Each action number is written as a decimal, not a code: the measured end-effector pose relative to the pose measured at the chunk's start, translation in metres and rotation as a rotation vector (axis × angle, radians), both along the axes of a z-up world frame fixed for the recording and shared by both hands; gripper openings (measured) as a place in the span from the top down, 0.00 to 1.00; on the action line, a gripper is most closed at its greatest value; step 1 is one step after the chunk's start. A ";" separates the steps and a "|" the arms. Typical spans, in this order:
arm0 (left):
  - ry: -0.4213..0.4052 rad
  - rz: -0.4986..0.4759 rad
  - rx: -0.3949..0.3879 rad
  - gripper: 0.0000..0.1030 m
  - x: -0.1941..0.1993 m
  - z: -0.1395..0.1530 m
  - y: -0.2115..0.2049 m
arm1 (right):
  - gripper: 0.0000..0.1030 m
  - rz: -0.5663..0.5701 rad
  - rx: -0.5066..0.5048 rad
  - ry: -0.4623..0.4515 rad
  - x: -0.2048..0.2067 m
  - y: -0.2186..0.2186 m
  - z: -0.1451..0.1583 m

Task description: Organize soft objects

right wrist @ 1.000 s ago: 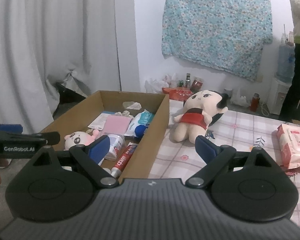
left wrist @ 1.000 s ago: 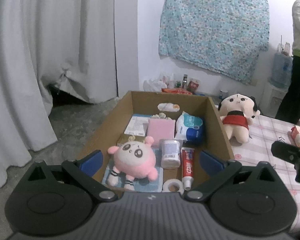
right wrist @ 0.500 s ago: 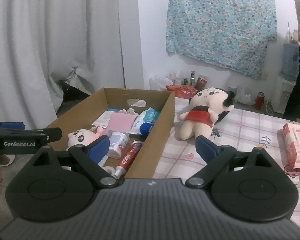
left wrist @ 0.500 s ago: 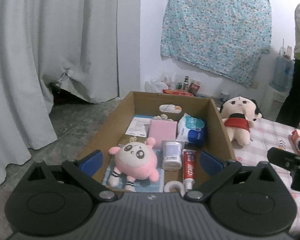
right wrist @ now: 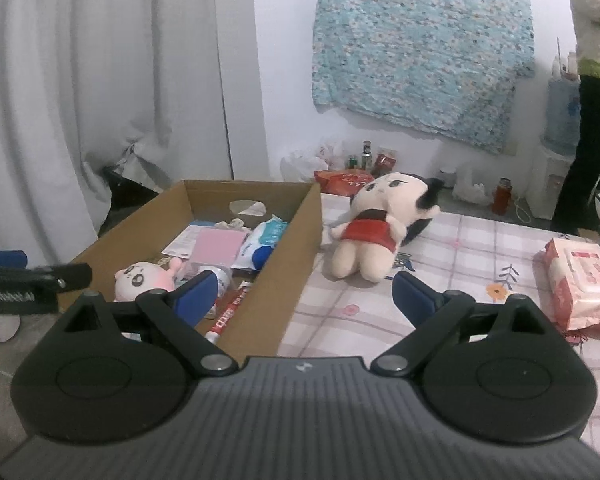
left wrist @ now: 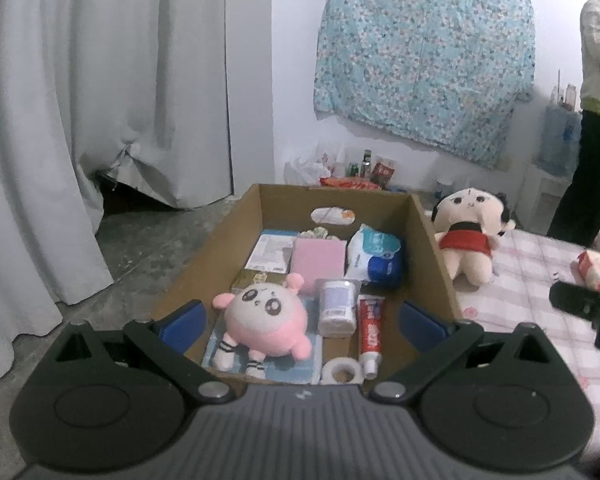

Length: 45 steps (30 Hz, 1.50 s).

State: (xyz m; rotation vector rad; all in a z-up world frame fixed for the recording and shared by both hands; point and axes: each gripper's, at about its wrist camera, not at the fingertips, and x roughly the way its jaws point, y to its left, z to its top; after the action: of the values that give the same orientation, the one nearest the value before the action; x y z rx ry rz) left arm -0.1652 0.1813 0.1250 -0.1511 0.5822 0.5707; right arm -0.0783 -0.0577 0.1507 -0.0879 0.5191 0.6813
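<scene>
A pink round plush (left wrist: 266,322) lies at the near end of an open cardboard box (left wrist: 434,256), beside a jar, a toothpaste tube (left wrist: 371,327), a tape roll, a pink pad and a blue-white wipes pack. A doll plush in a red top (right wrist: 374,230) lies on the checked cloth right of the box (right wrist: 296,268). My left gripper (left wrist: 302,322) is open and empty, just short of the box's near end. My right gripper (right wrist: 304,294) is open and empty, near the box's right wall and short of the doll.
A pink tissue pack (right wrist: 582,282) lies at the right on the checked cloth (right wrist: 460,272). White curtains hang at the left. A person (right wrist: 592,92) stands at the far right. Bottles and bags stand along the back wall.
Both grippers have risen and pulled back slightly, so the box and the doll sit a little lower in view. Both stay open and empty.
</scene>
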 end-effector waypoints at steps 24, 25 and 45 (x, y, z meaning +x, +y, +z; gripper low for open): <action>0.051 -0.037 -0.061 0.00 0.012 -0.016 0.007 | 0.07 0.020 -0.059 0.010 0.003 0.011 -0.004; 0.043 -0.036 -0.055 0.00 0.010 -0.016 0.006 | 0.07 0.024 -0.059 0.018 0.004 0.012 -0.006; 0.022 0.026 -0.057 0.00 0.002 -0.011 0.001 | 0.06 0.055 -0.046 -0.004 -0.010 0.018 0.000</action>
State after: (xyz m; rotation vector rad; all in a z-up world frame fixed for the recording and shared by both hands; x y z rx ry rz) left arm -0.1631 0.1820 0.1136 -0.2062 0.6186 0.5820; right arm -0.0885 -0.0392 0.1509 -0.1472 0.5297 0.7228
